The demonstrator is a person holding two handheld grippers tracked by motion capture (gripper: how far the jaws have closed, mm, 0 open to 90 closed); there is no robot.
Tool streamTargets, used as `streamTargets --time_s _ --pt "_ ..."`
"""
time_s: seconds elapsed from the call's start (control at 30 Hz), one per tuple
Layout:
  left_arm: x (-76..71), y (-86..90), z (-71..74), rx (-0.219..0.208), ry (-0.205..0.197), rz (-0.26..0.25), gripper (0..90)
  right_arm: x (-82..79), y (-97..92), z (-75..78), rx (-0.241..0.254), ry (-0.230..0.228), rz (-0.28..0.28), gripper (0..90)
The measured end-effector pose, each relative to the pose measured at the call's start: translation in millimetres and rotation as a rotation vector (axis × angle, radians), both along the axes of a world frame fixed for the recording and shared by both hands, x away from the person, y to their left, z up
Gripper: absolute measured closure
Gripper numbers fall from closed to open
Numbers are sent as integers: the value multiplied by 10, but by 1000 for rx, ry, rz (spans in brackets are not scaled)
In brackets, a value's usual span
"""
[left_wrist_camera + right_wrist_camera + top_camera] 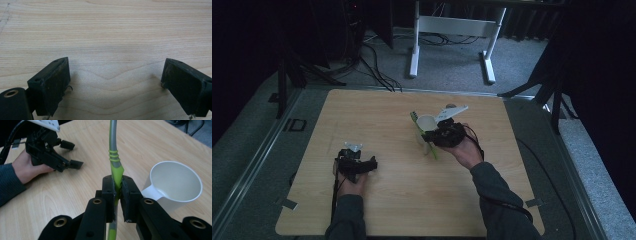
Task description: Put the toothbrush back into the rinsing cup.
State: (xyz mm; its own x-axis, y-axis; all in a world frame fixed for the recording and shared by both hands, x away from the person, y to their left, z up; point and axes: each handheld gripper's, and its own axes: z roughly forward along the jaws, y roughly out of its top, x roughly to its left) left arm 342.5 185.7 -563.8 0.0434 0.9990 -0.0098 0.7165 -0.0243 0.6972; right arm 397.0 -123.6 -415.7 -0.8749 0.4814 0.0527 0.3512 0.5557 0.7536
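**Inspector A:** Starting with the right gripper [118, 188] — what is it doing?

**Inspector B:** Its jaws are pressing together on a green and grey utensil [114, 160], clamping the green part of the handle. The grey shaft is running up and away from the jaws toward twelve o'clock in the right gripper view. What kind of utensil it is, I cannot tell.

**Inspector A:** And where is that sitting on the table [377, 110]?

**Inspector B:** In the high view the right gripper [443, 135] is sitting just right of centre, with the utensil [431, 150] showing at its seven o'clock side. A white cup [175, 185] is standing just beside the jaws, at three o'clock in the right gripper view, mouth tilting toward the camera.

**Inspector A:** The left gripper [115, 82]?

**Inspector B:** Jaws are standing wide apart — bare wood between them, nothing held. In the high view it [357, 162] is resting low on the table at roughly eight o'clock from the cup [426, 125], well apart from it.
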Motion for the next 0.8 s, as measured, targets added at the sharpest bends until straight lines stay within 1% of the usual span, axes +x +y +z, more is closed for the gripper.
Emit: streamTargets --time_s 0.23,0.33,0.6,0.7,0.8 --pt "0 0 0 0 1 0 89 1 -27 31 45 -23 -22 822" --pt "0 0 0 0 0 0 89 6 -37 42 67 -25 -29 822" --pt "0 0 0 0 0 0 89 7 -41 53 88 -42 -39 822" --pt "0 0 0 0 1 0 89 1 -41 62 108 -57 -46 822" --pt "0 0 0 0 0 0 89 -1 -43 70 116 -64 -48 821"
